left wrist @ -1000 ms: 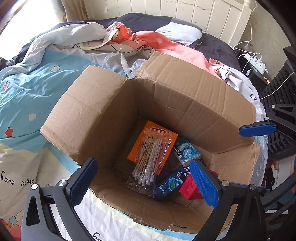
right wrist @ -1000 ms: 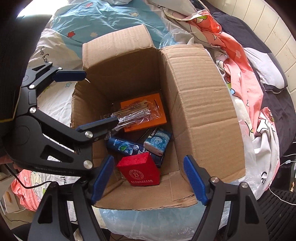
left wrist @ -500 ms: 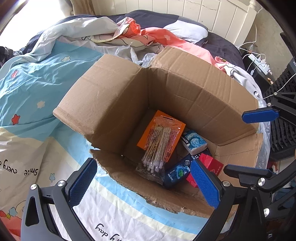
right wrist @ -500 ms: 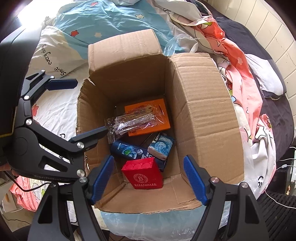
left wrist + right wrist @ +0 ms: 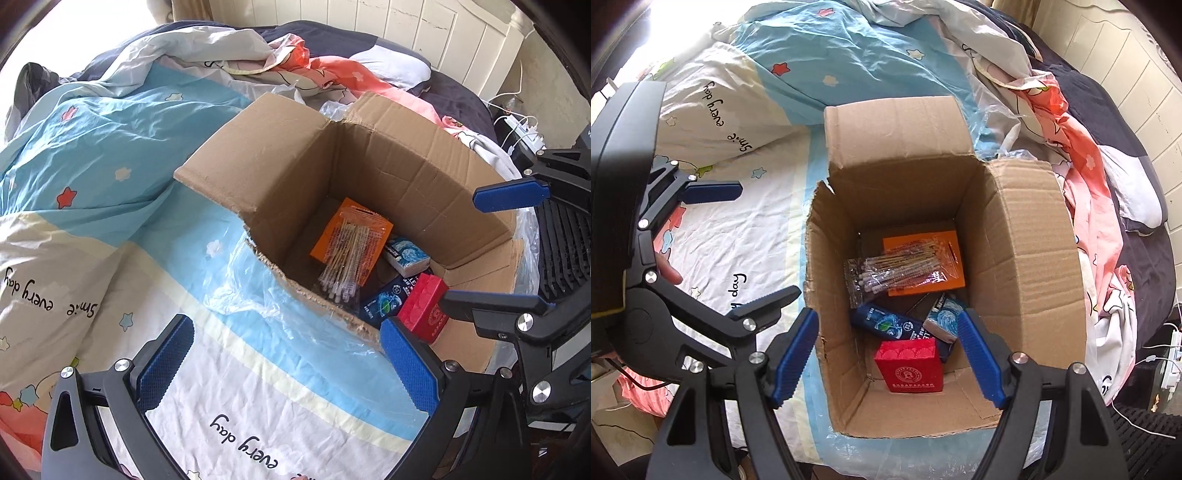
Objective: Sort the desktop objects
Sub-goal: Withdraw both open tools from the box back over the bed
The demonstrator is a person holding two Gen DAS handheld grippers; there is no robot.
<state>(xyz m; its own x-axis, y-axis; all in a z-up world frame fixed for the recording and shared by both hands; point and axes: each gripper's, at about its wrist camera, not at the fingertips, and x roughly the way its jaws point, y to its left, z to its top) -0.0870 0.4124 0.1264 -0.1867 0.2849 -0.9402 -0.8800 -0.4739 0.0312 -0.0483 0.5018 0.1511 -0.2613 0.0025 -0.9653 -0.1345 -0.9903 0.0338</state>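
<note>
cardboard was what we saw first: an open cardboard box (image 5: 1027, 258) stood on the bed, on a quilt (image 5: 110, 155) printed with stars and the words "smile every day", with a sheet of clear plastic (image 5: 258, 291) spread under it. its flaps were raised and one near edge was torn.

inside, on the bottom, lay the sorted things. an orange packet (image 5: 945, 245) lay flat toward the far wall, and across it rested a clear bag of cotton swabs (image 5: 886, 275). nearer to us lay a dark blue tube (image 5: 886, 325) on its side, touching a small box with a blue swirl print (image 5: 943, 319). a red box (image 5: 910, 365) stood nearest the front wall, just beside the tube (its gold emblem was too small to read).

we held the left gripper (image 5: 284, 365) over the quilt and plastic, just outside the box's torn near edge, its blue pads wide apart with nothing between them. we held the right gripper (image 5: 888, 354) above the box opening, over the red box, its jaws likewise spread and empty, touching nothing.

in the left wrist view the right gripper's fingers (image 5: 509, 194) showed at the right edge of the box. beyond the box lay a rumpled pink and white cover (image 5: 1071, 147) and a dark pillow (image 5: 1130, 199).
</note>
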